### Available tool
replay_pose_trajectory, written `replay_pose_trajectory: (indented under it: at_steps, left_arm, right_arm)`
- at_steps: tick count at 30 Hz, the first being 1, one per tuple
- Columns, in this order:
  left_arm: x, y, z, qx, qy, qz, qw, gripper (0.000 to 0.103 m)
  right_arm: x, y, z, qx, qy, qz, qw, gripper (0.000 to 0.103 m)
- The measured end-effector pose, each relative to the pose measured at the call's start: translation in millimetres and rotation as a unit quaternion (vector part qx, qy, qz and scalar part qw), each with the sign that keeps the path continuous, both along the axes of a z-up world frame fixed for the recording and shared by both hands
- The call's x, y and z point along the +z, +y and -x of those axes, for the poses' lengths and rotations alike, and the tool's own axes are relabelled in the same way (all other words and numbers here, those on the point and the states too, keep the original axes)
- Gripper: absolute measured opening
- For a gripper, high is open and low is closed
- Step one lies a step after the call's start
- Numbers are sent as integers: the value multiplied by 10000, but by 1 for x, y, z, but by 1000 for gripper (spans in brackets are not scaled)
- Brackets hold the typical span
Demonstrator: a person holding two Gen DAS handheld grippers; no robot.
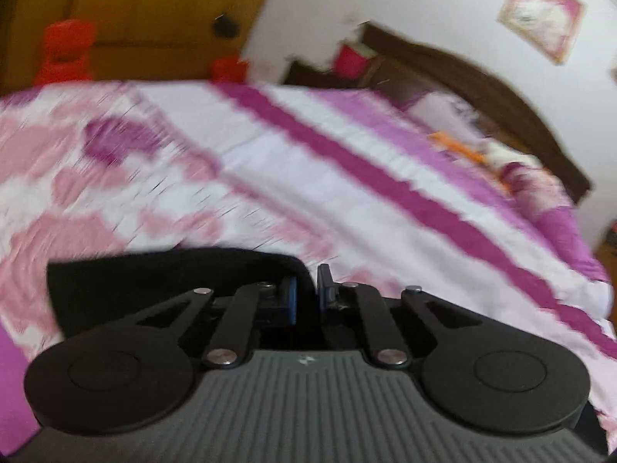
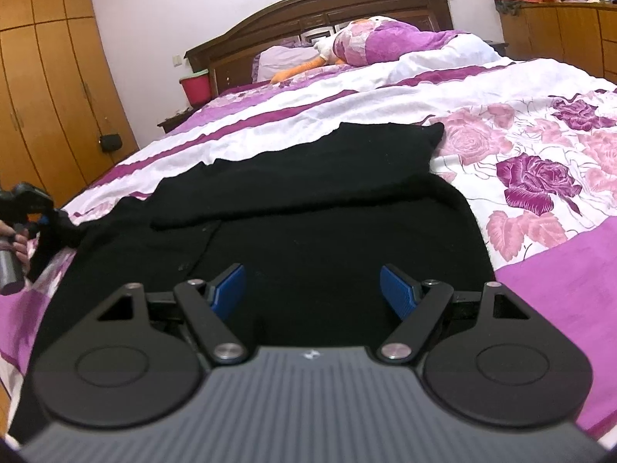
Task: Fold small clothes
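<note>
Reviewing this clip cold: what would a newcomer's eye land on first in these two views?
First, the black garment sprawled across the near end of the bed, stark against the purple-and-white floral bedspread. Next, the right gripper hovering above it with jaws wide apart, empty. At the far left edge, the left gripper is shut on a corner of that cloth, with a hand behind it.
</note>
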State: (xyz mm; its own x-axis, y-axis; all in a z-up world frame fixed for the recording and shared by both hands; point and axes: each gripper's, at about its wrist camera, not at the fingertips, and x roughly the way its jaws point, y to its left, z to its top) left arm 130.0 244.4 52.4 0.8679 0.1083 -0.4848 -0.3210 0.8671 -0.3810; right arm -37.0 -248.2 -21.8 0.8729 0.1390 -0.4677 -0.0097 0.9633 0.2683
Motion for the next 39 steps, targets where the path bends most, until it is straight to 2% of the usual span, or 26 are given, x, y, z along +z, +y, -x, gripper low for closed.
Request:
replay_pose_trajectory:
  at_steps: [3, 7, 10, 14, 17, 21, 23, 25, 27, 30, 31, 33, 34, 35, 37, 39]
  left_arm:
    - [27, -22, 5, -357, -323, -121, 9988, 12]
    - [55, -65, 12, -968, -722, -162, 9925, 12]
    - [67, -103, 18, -1523, -961, -100, 9836, 12]
    - [67, -157, 25, -2193, -1057, -255, 9696, 12]
    - [50, -199, 26, -2561, -879, -475, 9615, 12]
    - [12, -230, 19, -2846, -401, -311, 9573, 12]
    - [-9, -236, 15, -2868, -175, -281, 9574, 13]
    - [-30, -240, 7, -2853, 244, -193, 9579, 14]
    - [-48, -236, 1, -2817, 611, 38, 9575, 17]
    - [-57, -224, 9, -2779, 573, 271, 9585, 17]
    - [-56, -220, 13, -2784, 579, 311, 9582, 19]
    - [-50, -208, 23, -2729, 573, 365, 9597, 34]
    - [-42, -203, 29, -2678, 550, 319, 9614, 50]
    - [-36, -199, 35, -2581, 513, 210, 9645, 61]
    - [-25, -189, 52, -2345, 446, -126, 9710, 66]
    - [-18, -178, 62, -2110, 546, -410, 9751, 69]
  right_arm:
    - [0, -1, 0, -15, -34, -57, 10000, 78]
    - [2, -1, 2, -35, -115, -62, 9999, 78]
    - [4, -2, 4, -33, -172, -83, 9998, 78]
    - [5, -5, 6, -46, -227, -84, 9997, 78]
    - [4, -7, 7, -58, -229, -112, 9997, 78]
    - [2, -10, 8, -83, -206, -154, 9996, 78]
    - [2, -12, 9, -88, -199, -173, 9996, 78]
    - [1, -14, 10, -99, -198, -184, 9996, 78]
    - [0, -15, 9, -118, -178, -203, 9996, 78]
    - [-2, -15, 8, -114, -142, -226, 9996, 78]
    - [-1, -15, 8, -91, -140, -211, 9996, 78]
    - [1, -12, 6, -35, -145, -157, 9998, 78]
    - [3, -10, 4, 4, -156, -139, 9998, 78]
    - [5, -7, 2, 59, -171, -124, 9998, 78]
    - [10, -1, -2, 167, -200, -86, 9996, 78]
    - [16, 9, -6, 307, -259, -12, 9992, 78]
